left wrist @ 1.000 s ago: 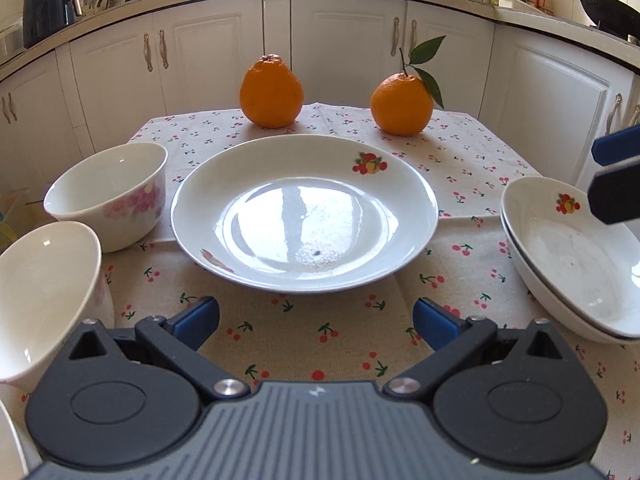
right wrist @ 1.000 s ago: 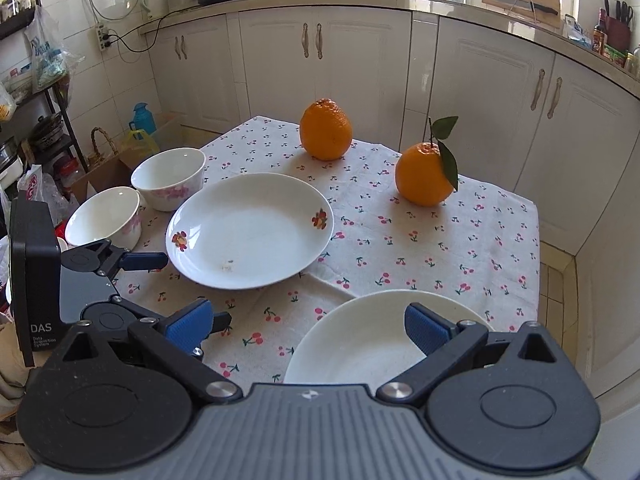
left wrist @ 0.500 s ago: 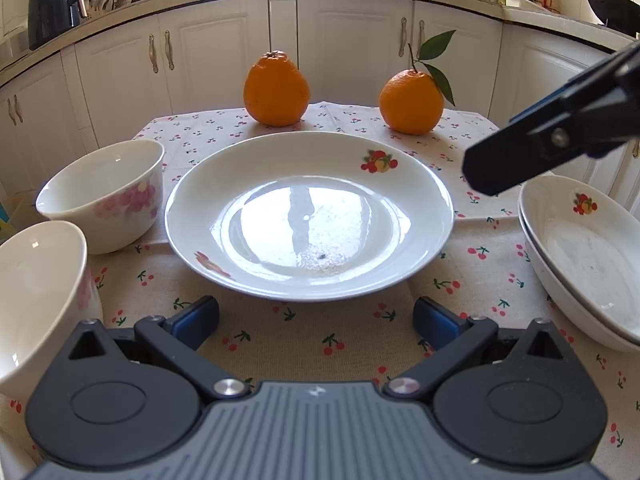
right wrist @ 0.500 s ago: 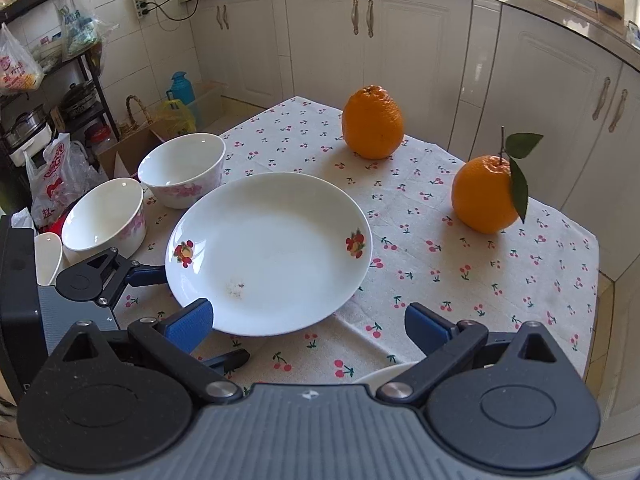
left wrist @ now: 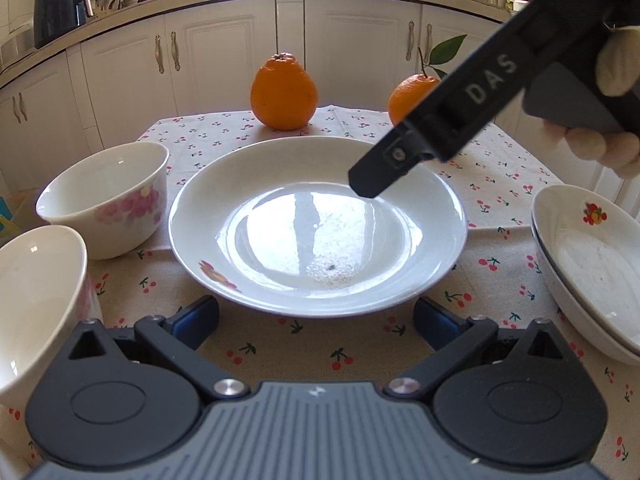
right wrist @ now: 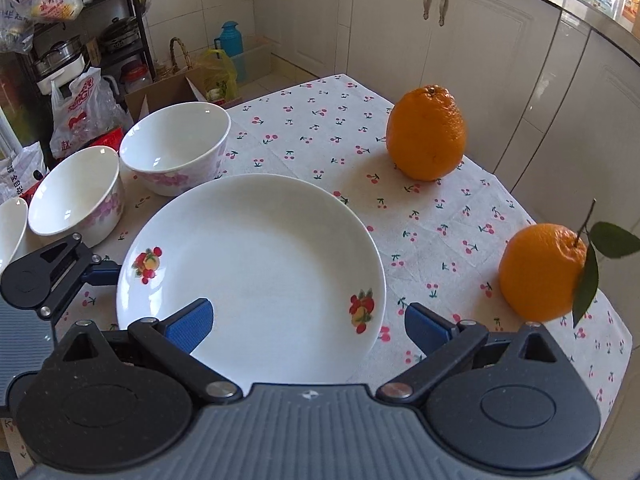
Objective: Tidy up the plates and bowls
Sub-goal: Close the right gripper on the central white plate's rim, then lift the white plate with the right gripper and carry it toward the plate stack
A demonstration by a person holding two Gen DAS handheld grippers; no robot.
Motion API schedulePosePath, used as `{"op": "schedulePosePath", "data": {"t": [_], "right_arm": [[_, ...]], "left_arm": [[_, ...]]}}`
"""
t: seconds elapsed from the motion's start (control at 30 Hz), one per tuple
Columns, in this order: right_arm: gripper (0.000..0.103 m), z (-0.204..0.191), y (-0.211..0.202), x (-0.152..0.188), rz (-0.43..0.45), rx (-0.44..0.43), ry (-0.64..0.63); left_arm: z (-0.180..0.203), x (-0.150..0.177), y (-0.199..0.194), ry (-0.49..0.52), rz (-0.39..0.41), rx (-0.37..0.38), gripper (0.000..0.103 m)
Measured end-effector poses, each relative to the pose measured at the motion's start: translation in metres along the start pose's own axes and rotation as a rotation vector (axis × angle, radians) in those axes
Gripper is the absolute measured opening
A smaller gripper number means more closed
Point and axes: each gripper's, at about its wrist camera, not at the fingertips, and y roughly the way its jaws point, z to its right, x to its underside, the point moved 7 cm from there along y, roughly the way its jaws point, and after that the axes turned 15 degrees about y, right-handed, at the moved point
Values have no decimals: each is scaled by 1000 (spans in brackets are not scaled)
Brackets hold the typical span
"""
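A large white plate with fruit prints lies in the middle of the cherry-print tablecloth. Two white bowls with pink flowers stand to its left. Two stacked plates sit at the right. My left gripper is open, low at the plate's near rim, with nothing between its fingers. My right gripper is open above the plate's right side: one blue pad is over the plate and the other is over the cloth. Its finger reaches in from the upper right, over the plate's far right part.
Two oranges stand at the far side of the table, one with a leaf. A gloved hand holds the right gripper. White cabinets surround the table. Bags and a box crowd the floor beyond the bowls.
The right gripper has swung from above the stacked plates at the right to above the large plate. The left gripper has crept slightly closer to the plate's rim.
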Motion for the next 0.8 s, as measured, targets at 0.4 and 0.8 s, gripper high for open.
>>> {"op": "schedulePosePath", "data": {"t": [0.4,0.8], "right_arm": [[100,7,52,-37,-105,-142,-21],[84,8,71,-50,-197,-266,-8]], "left_arm": [[0,0,0,-5,1,-2,102],[-4,-2,-3,-18,21,-12,101]]}}
